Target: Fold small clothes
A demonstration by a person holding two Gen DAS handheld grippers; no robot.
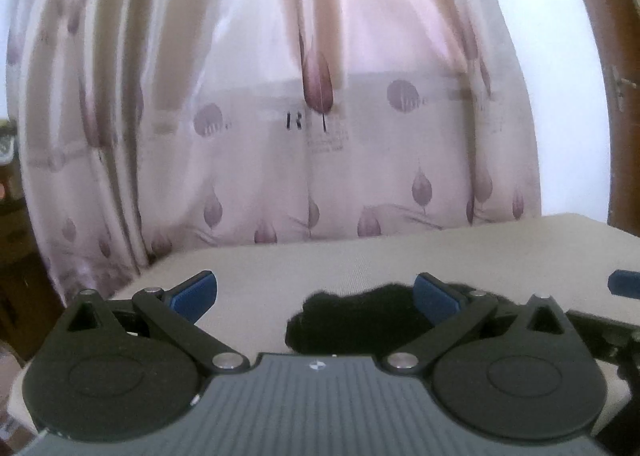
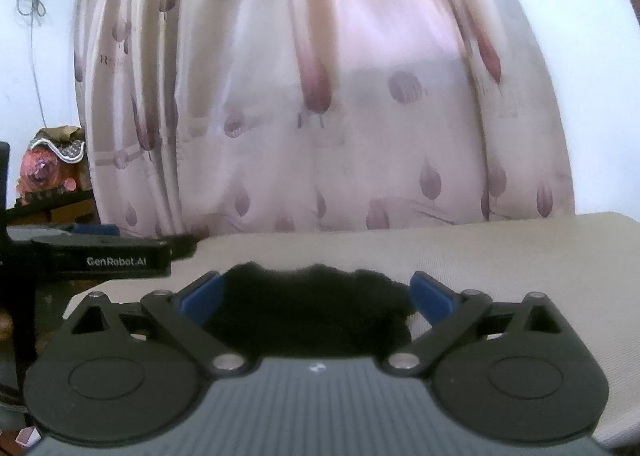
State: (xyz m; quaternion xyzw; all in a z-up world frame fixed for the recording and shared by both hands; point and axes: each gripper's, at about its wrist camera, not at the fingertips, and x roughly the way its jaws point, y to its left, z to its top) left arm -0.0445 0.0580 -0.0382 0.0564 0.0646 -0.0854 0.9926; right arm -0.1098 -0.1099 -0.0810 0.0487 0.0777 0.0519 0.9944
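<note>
Black garment (image 2: 316,304) is seen bunched on the beige pad (image 2: 500,256), at twelve o'clock from the right gripper (image 2: 316,296) — between its spread fingers, which are not pressed on it. The left gripper (image 1: 316,296) is also spread, the cloth at its two o'clock. Any fold could be undone if loose cloth is snagged by a finger — or dragged.

Black garment (image 2: 312,304): soft, fuzzy cloth was seen, very dark and matt.
Table cover (image 2: 500,256): beige woven cloth was seen, matt, with a fine ribbed grain.
Curtain (image 1: 280,96): thin pale pink cloth with a slight sheen was seen, printed with purple leaves.
Blue pads (image 1: 196,294): smooth blue plastic or rubber was seen.
Gripper links (image 2: 180,330): matt black plastic was seen, with shiny metal pins.
Door (image 1: 592,36): brown glossy wood was seen.
</note>
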